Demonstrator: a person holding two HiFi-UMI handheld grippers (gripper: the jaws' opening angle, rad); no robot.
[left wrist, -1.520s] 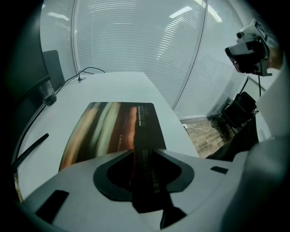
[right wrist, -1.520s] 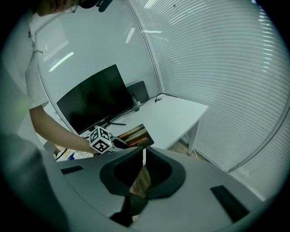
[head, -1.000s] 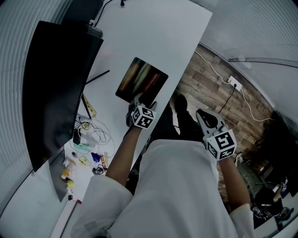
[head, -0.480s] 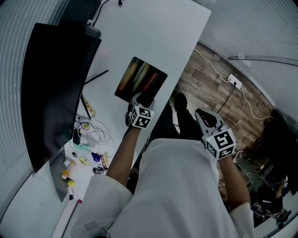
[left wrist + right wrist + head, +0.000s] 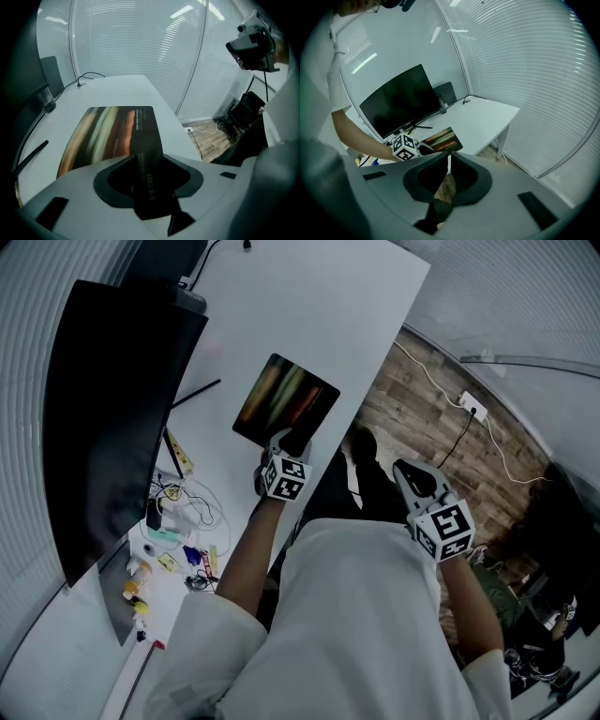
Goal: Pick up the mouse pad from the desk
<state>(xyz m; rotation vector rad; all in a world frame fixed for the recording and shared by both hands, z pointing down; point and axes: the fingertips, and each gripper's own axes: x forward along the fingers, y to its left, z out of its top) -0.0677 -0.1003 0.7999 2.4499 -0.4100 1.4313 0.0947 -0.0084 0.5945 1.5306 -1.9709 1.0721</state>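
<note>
Dark streaked rectangular mouse pad [image 5: 286,399] flat on white desk [image 5: 309,306]; left gripper [image 5: 289,442] jaws, just closing, straddle its near edge, not yet pinching; I fear thin edge slips out; right gripper [image 5: 407,473] pressed together, empty.

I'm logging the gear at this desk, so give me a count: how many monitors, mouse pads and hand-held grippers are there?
monitor: 1
mouse pad: 1
hand-held grippers: 2, the left hand-held gripper, whose jaws have just been closing with the mouse pad's near edge between them, and the right hand-held gripper
Total: 4
</note>
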